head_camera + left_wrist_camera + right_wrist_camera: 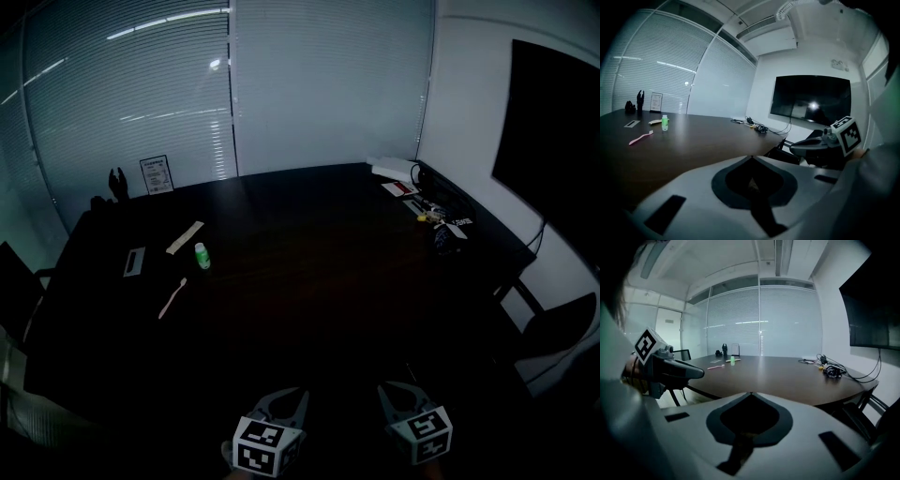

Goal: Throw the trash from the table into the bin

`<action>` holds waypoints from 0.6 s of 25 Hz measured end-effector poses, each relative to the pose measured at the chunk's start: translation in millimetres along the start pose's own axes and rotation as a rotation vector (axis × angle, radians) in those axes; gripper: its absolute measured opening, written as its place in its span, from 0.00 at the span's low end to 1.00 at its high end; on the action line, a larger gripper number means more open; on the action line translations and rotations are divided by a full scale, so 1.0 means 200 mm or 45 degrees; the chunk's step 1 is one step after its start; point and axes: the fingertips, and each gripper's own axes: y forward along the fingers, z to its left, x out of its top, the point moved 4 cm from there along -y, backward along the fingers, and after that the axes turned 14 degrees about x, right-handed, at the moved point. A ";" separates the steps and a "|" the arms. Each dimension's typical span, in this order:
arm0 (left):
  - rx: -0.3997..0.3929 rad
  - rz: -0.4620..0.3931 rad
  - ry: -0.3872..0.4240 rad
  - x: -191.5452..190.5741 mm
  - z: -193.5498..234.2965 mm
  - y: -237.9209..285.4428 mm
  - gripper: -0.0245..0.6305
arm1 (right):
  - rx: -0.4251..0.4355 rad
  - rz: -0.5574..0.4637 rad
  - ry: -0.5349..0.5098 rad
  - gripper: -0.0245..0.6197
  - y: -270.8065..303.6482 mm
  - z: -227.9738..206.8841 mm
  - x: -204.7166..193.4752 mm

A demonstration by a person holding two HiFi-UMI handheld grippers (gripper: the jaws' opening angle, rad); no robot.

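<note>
**Trash on the bench, both hand-held grippers empty.** Three loose items lie in a cluster on the far left part of the dark bench (328, 281):
- a pink toothbrush (172, 298), lying flat and nearest the person
- a small green bottle (202, 256), standing upright just beyond it
- a pale paper strip (185, 237), lying flat behind the bottle

A small flat plate (135, 261) lies to their left. Whether it is trash or a fitting of the bench cannot be told.

At the far edge stand a framed sign (156, 174) and a dark figurine (117, 182). They are upright and set back, so they are probably fixtures and not waste. Cables and small devices (441, 220) lie along the right edge, below a wall screen (553, 131). No view shows a bin.

The left hand-held gripper (751, 158) and the right hand-held gripper (751, 394) sit side by side at the near edge, well apart from the trash. Each has its jaws together at the tips with nothing between them. This looks like a neutral posture with no item yet chosen, so the task appears unstarted.

The jaws must part before any grasp. The upright bottle probably offers the easiest pinch. The flat toothbrush and strip call for a low approach close to the bench surface.
</note>
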 end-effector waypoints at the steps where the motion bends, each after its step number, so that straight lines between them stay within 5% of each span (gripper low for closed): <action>1: 0.003 -0.014 -0.001 0.02 -0.01 -0.02 0.04 | 0.004 -0.009 -0.001 0.05 -0.02 0.01 0.03; 15: 0.075 -0.087 -0.013 0.10 -0.02 -0.07 0.04 | 0.047 -0.061 -0.039 0.05 -0.06 0.05 0.12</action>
